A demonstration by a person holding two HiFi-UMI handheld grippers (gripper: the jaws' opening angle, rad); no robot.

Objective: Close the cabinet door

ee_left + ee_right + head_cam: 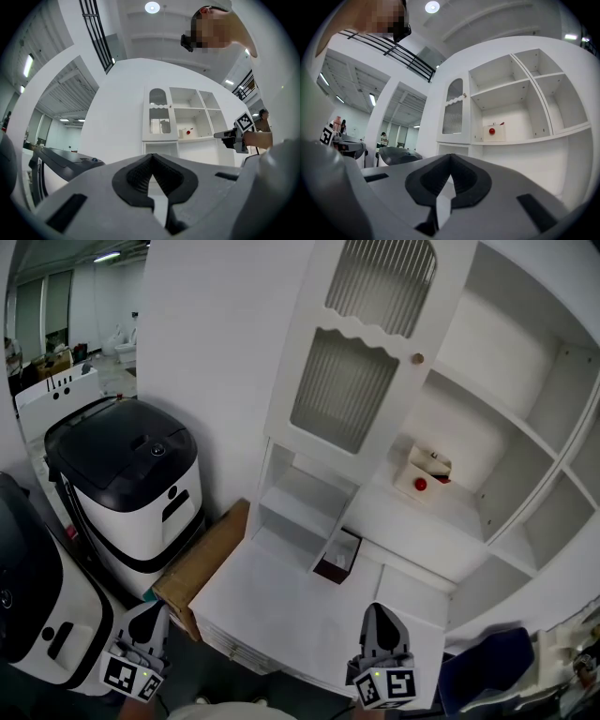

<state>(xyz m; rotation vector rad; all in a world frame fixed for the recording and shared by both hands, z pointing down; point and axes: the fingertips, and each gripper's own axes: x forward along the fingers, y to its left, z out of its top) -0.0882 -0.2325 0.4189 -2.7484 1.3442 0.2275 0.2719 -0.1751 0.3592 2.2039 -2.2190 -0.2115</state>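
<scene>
The white cabinet (525, 362) has a door (361, 362) with ribbed glass panes and a small knob (418, 359) at the left of its open shelves. The same door (453, 112) sits left of the shelves in the right gripper view; I cannot tell how far it stands off the frame. My left gripper (150, 612) hangs low at the left, shut and empty, well short of the cabinet. My right gripper (380, 613) is low in front of the counter (281, 606), also shut with nothing in it. Each points at the cabinet from a distance (152, 158) (450, 158).
A white box with a red ball (420, 482) sits on a middle shelf. A small dark box (339, 559) stands on the counter. Two black-and-white machines (122, 474) and a cardboard box (202, 563) crowd the floor at left. A blue object (487, 667) lies at lower right.
</scene>
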